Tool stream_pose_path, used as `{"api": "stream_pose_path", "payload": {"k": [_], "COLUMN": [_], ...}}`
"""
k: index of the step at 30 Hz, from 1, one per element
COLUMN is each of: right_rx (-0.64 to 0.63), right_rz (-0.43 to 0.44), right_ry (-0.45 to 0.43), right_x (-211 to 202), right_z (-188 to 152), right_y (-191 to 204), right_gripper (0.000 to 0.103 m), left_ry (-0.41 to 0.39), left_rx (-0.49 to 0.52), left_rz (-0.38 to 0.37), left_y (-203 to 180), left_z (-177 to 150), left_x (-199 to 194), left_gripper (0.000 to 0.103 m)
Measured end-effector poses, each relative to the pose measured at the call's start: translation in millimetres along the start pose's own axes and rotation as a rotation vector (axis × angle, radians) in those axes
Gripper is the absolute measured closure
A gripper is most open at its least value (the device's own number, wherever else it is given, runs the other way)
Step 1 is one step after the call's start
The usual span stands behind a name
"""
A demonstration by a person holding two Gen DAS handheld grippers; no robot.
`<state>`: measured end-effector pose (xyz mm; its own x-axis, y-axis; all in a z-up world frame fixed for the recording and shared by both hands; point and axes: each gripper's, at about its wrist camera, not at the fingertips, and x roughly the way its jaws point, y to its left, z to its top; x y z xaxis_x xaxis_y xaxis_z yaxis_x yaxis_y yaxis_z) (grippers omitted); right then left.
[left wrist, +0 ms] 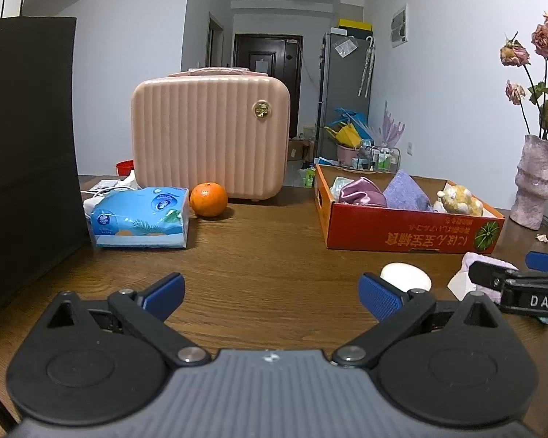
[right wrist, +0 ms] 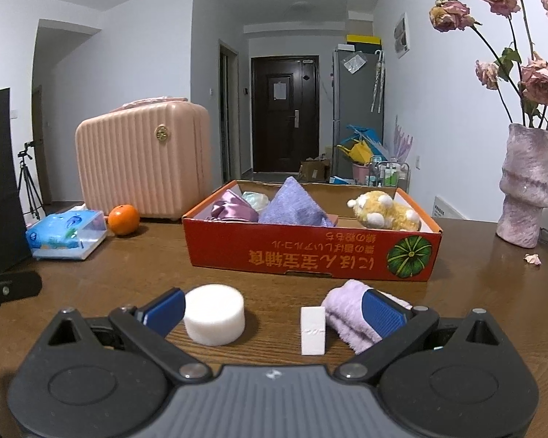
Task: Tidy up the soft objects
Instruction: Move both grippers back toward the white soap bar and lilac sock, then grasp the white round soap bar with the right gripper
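Left wrist view: the left gripper (left wrist: 272, 294) is hovering low over the brown wooden tabletop (left wrist: 266, 248) with its blue-padded jaws spread wide and holding nothing. At centre right, the shallow red cardboard box (left wrist: 402, 231) is already carrying a shiny mauve satin pouch (left wrist: 361, 191), a folded violet cloth (left wrist: 407, 191) and a yellow plush toy (left wrist: 458, 199). A round white sponge puck (left wrist: 407, 273) is peeking out behind the right-hand pad, and the right gripper (left wrist: 522, 277) is entering at the right edge. A blue tissue pack (left wrist: 140, 217), an orange fruit (left wrist: 208, 199) and a ribbed pink hard-shell case (left wrist: 210, 135) are sitting in the middle distance.

Right wrist view: the right gripper (right wrist: 272, 308) is also standing wide open and empty, low in the frame. Lying on the tabletop between its pads are the sponge puck (right wrist: 214, 314), close by the left-hand pad, a small white rectangular foam block (right wrist: 313, 330), and a rolled lilac fleece towel (right wrist: 347, 314) partly behind the right-hand pad. The box (right wrist: 310, 252) is waiting directly beyond them, at centre frame.

Judging by this, the sorting is roughly half finished: several soft items are boxed, and three are left outside it.
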<state>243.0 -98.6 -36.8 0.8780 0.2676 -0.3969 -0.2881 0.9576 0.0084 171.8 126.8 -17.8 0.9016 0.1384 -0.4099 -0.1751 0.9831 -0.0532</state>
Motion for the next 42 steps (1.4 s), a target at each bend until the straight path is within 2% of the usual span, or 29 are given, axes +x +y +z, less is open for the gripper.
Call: {"api": "stream_pose_path", "payload": {"k": [8,19,25,29,34,42], "right_rx": [-0.001,-0.071,-0.066,-0.044,-0.036,-0.040], "right_rz": [0.047,0.125,0.110,0.103,0.109,0.123], "right_ry": [0.046,0.087,0.145,0.166,0.183,0.139], "right_x": [9,59,93,102,106,99], "right_z": [-5,0,6,6,5,7], "right_y": [3,37,47,44,42,44], "right_gripper": [0.000,0.003,0.016,0.022,0.046,0.053], "left_ry": [0.012,0.011,0.036,0.050,0.033,0.026], "left_rx": [-0.013,-0.006,-0.023,-0.040,-0.048,-0.053], "left_rz": [0.016,0.046,0.066,0.062,0.052,0.050], "left_y": [8,18,30,35,35,35], "left_z": [0,2,3,4,5,6], "left_x": [5,17,29,31,27,24], "left_gripper": [0.000,0.000,0.000,0.000,0.000,0.000]}}
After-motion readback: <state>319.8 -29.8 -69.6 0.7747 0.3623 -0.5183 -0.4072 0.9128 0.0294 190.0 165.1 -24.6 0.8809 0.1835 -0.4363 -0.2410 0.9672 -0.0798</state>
